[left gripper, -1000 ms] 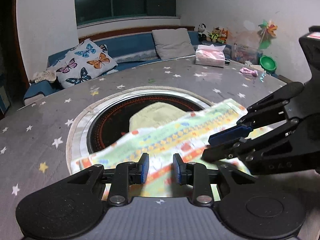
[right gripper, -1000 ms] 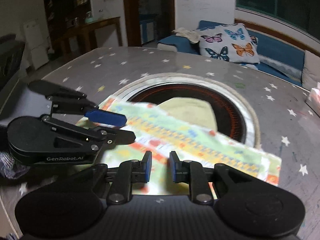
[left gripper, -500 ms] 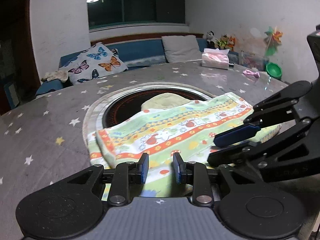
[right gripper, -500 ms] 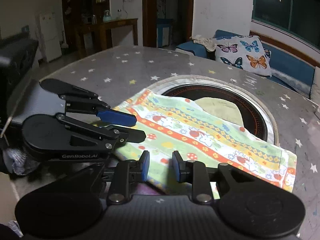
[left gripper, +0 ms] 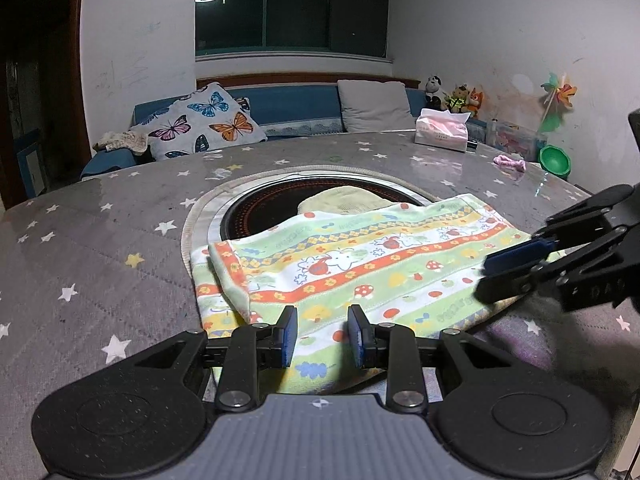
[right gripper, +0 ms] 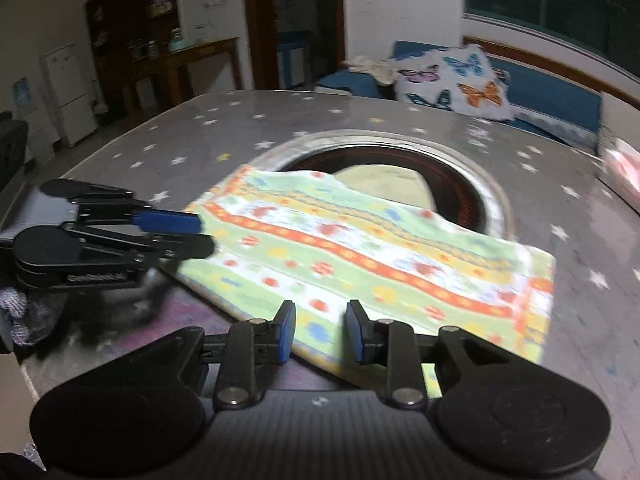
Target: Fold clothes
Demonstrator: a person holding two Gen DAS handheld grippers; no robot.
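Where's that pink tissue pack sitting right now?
In the left wrist view, the tissue pack sits at the table's far right edge, in front of the stuffed toys.

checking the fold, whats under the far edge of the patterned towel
The patterned towel drapes over the rim of the round black cooktop set in the table. A pale yellow cloth pokes out beyond it. How far that cloth extends beneath is hidden.
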